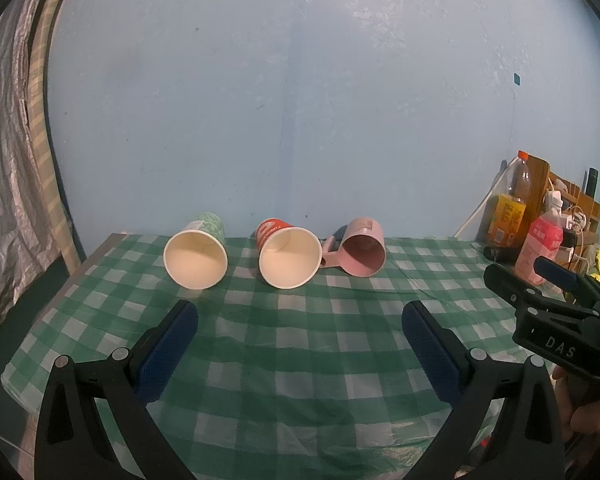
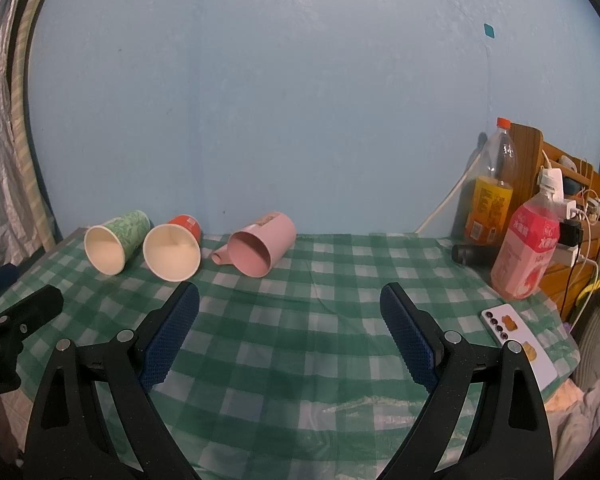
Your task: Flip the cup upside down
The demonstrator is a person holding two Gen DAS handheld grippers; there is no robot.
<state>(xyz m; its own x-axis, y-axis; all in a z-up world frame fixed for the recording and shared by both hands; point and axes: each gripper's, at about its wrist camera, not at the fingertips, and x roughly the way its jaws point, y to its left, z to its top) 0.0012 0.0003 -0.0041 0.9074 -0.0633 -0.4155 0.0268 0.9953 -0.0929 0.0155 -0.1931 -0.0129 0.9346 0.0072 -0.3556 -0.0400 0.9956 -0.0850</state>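
Three cups lie on their sides at the far edge of the checked table, mouths toward me: a green paper cup (image 1: pixel 196 254) (image 2: pixel 114 246), a red paper cup (image 1: pixel 288 252) (image 2: pixel 174 250), and a pink mug (image 1: pixel 362 252) (image 2: pixel 260 246) with its handle to the left. My left gripper (image 1: pixel 300 316) is open and empty, well short of the cups. My right gripper (image 2: pixel 290 300) is open and empty, also short of them; it shows at the right in the left wrist view (image 1: pixel 540 280).
A green checked tablecloth (image 1: pixel 300 360) (image 2: pixel 300 340) covers the table against a blue wall. On the right stand an orange drink bottle (image 2: pixel 492 196), a pink bottle (image 2: pixel 528 248), a wooden rack with cables (image 2: pixel 572 188) and a phone (image 2: pixel 520 340).
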